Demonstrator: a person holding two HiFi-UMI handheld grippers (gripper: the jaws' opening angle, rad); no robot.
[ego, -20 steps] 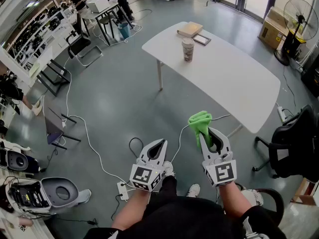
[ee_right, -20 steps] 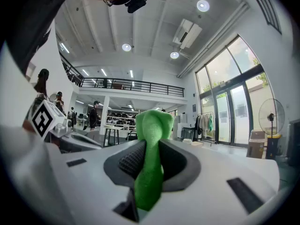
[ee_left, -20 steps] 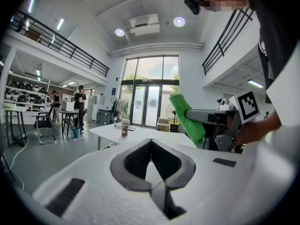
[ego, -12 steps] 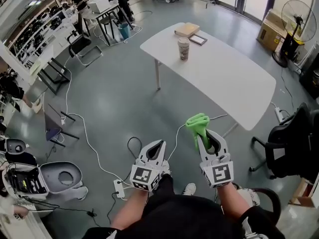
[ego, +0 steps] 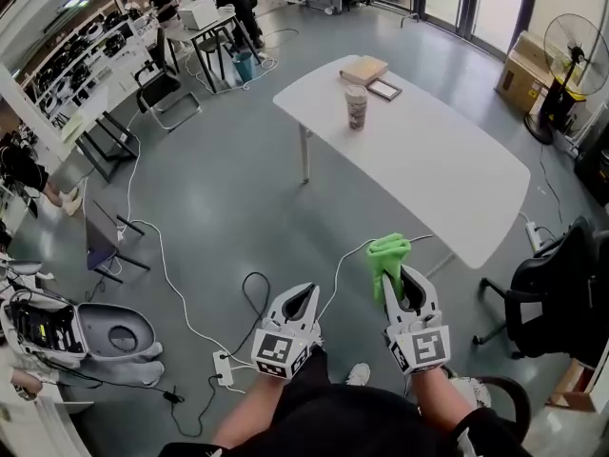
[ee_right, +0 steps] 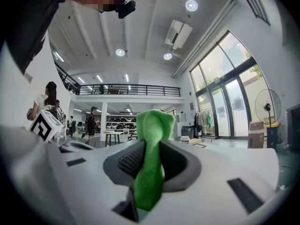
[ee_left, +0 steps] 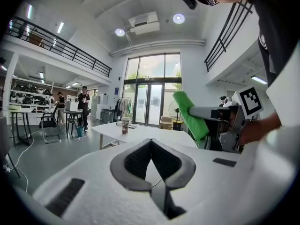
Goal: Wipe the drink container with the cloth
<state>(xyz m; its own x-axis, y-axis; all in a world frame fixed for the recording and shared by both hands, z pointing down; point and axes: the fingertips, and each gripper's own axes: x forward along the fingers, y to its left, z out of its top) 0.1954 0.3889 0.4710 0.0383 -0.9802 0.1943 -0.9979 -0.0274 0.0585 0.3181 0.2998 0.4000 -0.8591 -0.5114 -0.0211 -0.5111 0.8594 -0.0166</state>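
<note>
Jaws of the left gripper (ego: pixel 303 295) are pressed together on nothing, held low over the grey floor (ego: pixel 219 188). Well apart from both grippers, a lidded paper cup (ego: pixel 356 108) stands upright near the far end of the white table (ego: pixel 447 169), close to a flat brown box (ego: pixel 364 69). The right gripper (ego: pixel 402 276) pinches a green cloth (ego: pixel 388 253), which bunches above its tips.
</note>
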